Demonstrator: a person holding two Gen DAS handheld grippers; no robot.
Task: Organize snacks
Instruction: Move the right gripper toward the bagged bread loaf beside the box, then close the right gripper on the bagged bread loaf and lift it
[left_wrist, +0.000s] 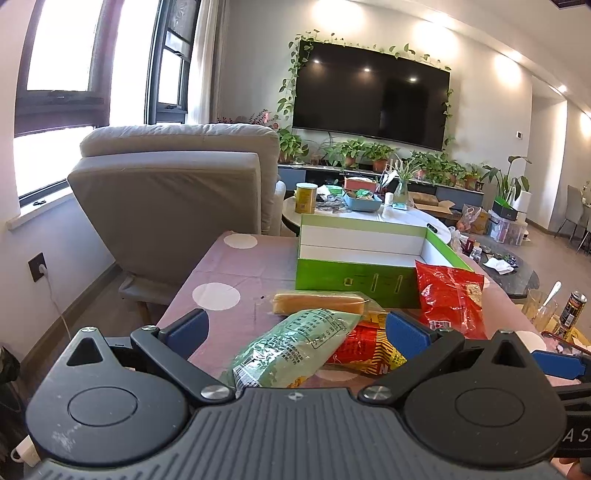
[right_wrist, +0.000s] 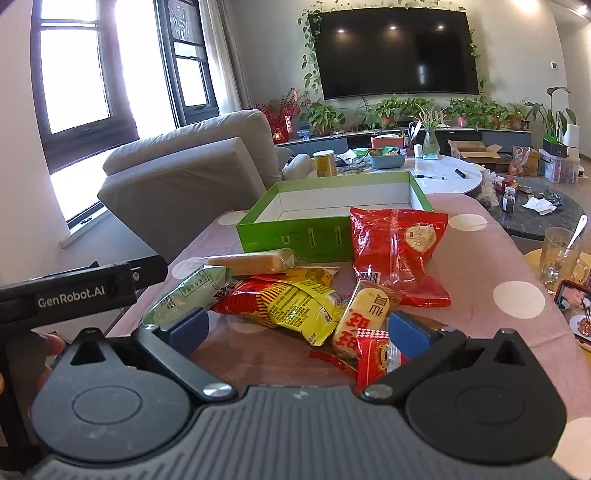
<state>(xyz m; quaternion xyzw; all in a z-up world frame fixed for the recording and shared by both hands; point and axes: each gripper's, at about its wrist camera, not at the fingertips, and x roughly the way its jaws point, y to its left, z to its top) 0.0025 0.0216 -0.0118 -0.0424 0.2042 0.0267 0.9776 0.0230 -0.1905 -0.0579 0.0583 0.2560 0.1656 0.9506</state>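
Note:
An open green box (left_wrist: 354, 282) (right_wrist: 295, 236) with a white inside stands on the pink dotted tablecloth (left_wrist: 229, 269). In front of it lie snack packs: a pale green pack (left_wrist: 291, 350) (right_wrist: 184, 295), a tan bar in clear wrap (left_wrist: 317, 302) (right_wrist: 251, 261), a red-and-yellow pack (left_wrist: 369, 347) (right_wrist: 284, 299), a large red bag (left_wrist: 452, 299) (right_wrist: 399, 251) and a small rice-cracker pack (right_wrist: 364, 317). My left gripper (left_wrist: 295, 332) is open, its fingers either side of the green pack. My right gripper (right_wrist: 297, 328) is open over the red-and-yellow pack.
A grey armchair (left_wrist: 177, 184) stands at the table's far left. A glass mug with a spoon (right_wrist: 559, 258) and a can (left_wrist: 572, 308) sit on the right. A round white coffee table (right_wrist: 443, 173) with clutter lies behind the box.

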